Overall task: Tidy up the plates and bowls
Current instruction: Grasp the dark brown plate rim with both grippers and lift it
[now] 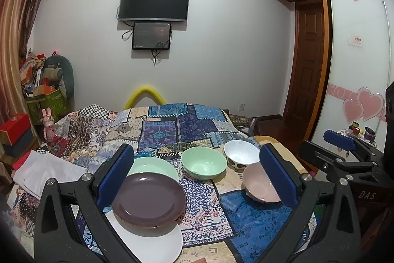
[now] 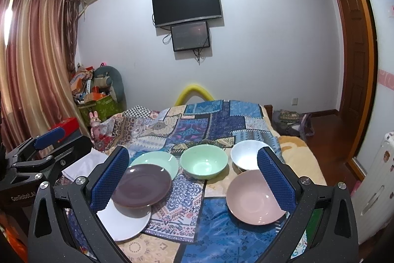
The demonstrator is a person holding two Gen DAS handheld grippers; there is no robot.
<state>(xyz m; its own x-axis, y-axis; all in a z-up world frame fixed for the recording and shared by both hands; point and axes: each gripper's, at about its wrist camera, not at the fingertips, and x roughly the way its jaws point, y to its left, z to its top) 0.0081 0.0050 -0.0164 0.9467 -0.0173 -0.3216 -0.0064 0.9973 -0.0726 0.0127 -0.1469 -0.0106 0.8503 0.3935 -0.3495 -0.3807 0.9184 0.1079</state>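
The dishes lie on a patchwork quilt (image 1: pixel 160 130). A purple plate (image 1: pixel 147 199) rests across a white plate (image 1: pixel 157 240) and a pale green plate (image 1: pixel 154 163) at the near left. A green bowl (image 1: pixel 204 163) stands in the middle, a white bowl (image 1: pixel 240 153) to its right, and a pink bowl (image 1: pixel 258 185) in front of that. My left gripper (image 1: pixel 197 174) hangs open above them, holding nothing. In the right wrist view my right gripper (image 2: pixel 194 179) is likewise open over the purple plate (image 2: pixel 141 185), green bowl (image 2: pixel 204 162) and pink bowl (image 2: pixel 253 196).
A folded white cloth (image 1: pixel 41 171) lies at the bed's left edge, with red boxes (image 1: pixel 14 130) and a heap of clutter (image 1: pixel 44 80) beyond. A wardrobe (image 1: pixel 357 53) and a door stand on the right. A bag (image 2: pixel 293 122) sits on the wooden floor.
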